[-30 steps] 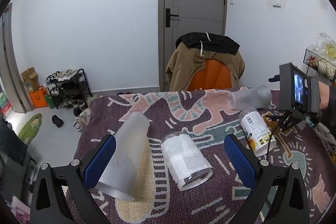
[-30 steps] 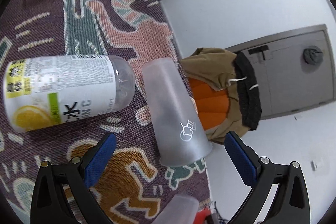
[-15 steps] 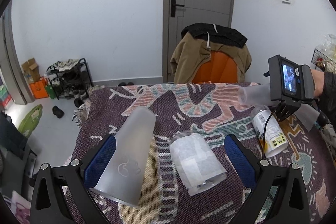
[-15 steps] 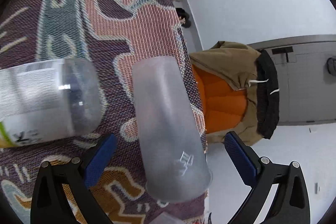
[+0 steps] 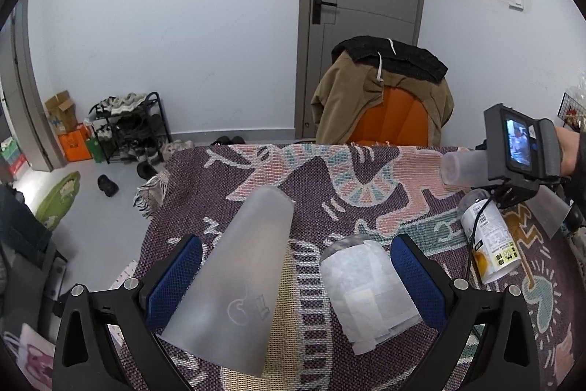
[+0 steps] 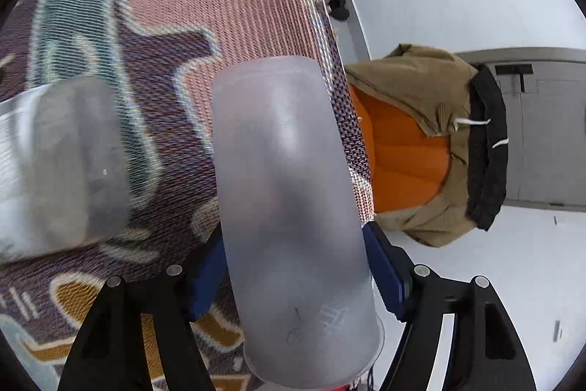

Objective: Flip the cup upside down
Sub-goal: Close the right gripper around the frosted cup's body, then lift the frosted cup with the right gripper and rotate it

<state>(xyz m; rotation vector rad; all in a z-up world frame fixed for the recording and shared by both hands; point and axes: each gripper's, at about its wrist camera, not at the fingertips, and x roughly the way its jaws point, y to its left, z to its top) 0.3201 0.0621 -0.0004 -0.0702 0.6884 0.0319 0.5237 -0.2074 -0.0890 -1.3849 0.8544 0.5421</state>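
My right gripper (image 6: 293,273) is shut on a frosted plastic cup (image 6: 289,200) that lies on its side near the table's far edge; the blue pads press its walls near the rim. The same cup (image 5: 463,167) and gripper body (image 5: 520,149) show at the right of the left wrist view. My left gripper (image 5: 296,273) is open above the table. A second frosted cup (image 5: 243,277) stands upside down between its fingers, close to the left pad. A paper-wrapped clear cup (image 5: 366,284) lies on its side by the right pad.
A labelled plastic bottle (image 5: 492,244) lies on the patterned cloth (image 5: 329,178) near the right gripper; it is blurred in the right wrist view (image 6: 55,171). An orange chair with a brown jacket (image 5: 381,98) stands behind the table. The table's left edge drops to the floor.
My right gripper moved forward over the lying cup and closed on it. My left gripper rose slightly and stayed open around the upside-down cup.
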